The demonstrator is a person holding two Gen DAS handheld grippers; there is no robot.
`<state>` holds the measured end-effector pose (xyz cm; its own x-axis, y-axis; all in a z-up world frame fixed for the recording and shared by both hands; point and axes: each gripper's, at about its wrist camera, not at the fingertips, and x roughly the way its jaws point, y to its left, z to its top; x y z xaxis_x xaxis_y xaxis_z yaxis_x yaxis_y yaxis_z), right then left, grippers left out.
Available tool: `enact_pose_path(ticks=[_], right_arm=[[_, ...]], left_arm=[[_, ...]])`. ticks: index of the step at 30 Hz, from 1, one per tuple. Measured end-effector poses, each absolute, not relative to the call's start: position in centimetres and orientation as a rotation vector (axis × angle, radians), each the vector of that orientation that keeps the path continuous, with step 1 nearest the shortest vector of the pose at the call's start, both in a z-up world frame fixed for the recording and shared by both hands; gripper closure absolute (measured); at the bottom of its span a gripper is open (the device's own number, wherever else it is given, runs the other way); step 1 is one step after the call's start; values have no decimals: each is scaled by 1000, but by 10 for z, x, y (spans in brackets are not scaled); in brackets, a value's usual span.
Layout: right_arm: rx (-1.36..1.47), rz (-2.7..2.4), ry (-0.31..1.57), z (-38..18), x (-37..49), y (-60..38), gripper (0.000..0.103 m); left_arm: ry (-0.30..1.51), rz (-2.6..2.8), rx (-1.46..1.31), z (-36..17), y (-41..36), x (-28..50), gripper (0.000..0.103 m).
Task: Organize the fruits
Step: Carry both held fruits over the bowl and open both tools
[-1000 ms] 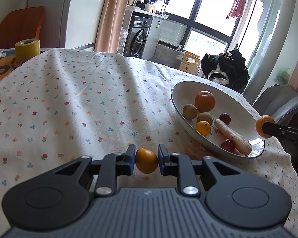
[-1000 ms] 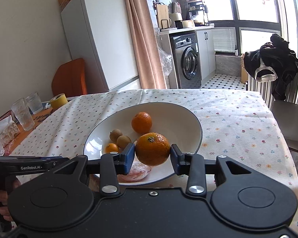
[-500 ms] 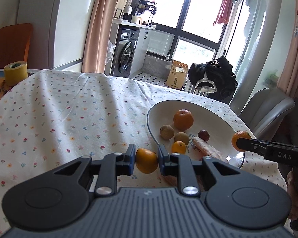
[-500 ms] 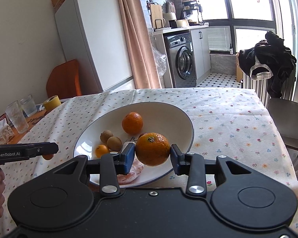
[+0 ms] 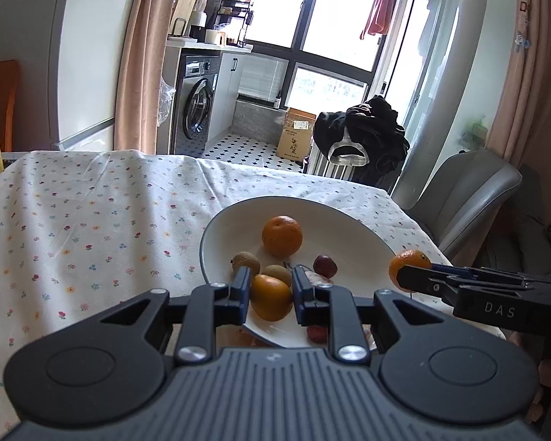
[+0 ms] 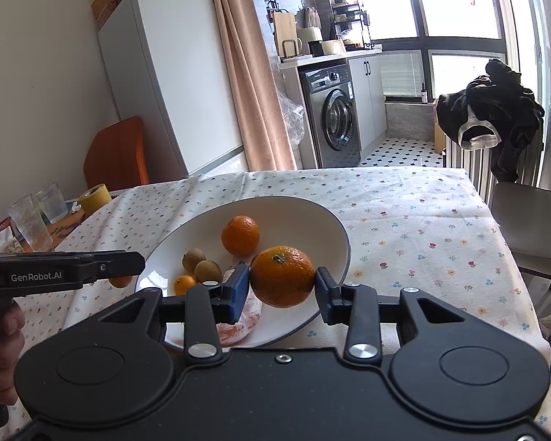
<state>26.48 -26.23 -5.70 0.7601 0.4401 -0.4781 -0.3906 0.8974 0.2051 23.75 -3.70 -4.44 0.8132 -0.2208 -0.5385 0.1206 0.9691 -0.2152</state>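
**Two grippers, each carrying citrus at a white bowl**

Left gripper (image 5: 269,294) clamped on a small smooth orange (image 5: 271,297), held above the near rim of the white bowl (image 5: 356,220). Right gripper (image 6: 282,286) clenched around a larger mandarin (image 6: 282,276), over the bowl's near right rim. Inside the bowl: another mandarin (image 6: 240,236), two kiwis (image 6: 194,259), a small orange (image 6: 186,283), a dark red fruit (image 5: 325,265), a pink sausage-like item (image 6: 244,316). Floral tablecloth (image 5: 92,228) beneath. Yellow tape roll (image 6: 94,198) and two glasses (image 6: 31,222) at the far left.

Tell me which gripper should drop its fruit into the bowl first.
Right. The right gripper holds its orange over the bowl; the left gripper with its small orange fruit hangs nearer the rim.
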Motion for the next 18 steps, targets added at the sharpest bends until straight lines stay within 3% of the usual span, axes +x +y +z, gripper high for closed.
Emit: enact_pose_path(ticks=[9, 16, 18], right_arm=[[103, 446, 542, -57, 263, -263, 66], [99, 454, 541, -56, 265, -261, 66], [98, 457, 537, -55, 264, -260, 66]], left_arm=[[601, -210, -186, -41, -47, 249, 76], [595, -162, -196, -38, -30, 240, 64], [599, -145, -194, -37, -25, 237, 57]])
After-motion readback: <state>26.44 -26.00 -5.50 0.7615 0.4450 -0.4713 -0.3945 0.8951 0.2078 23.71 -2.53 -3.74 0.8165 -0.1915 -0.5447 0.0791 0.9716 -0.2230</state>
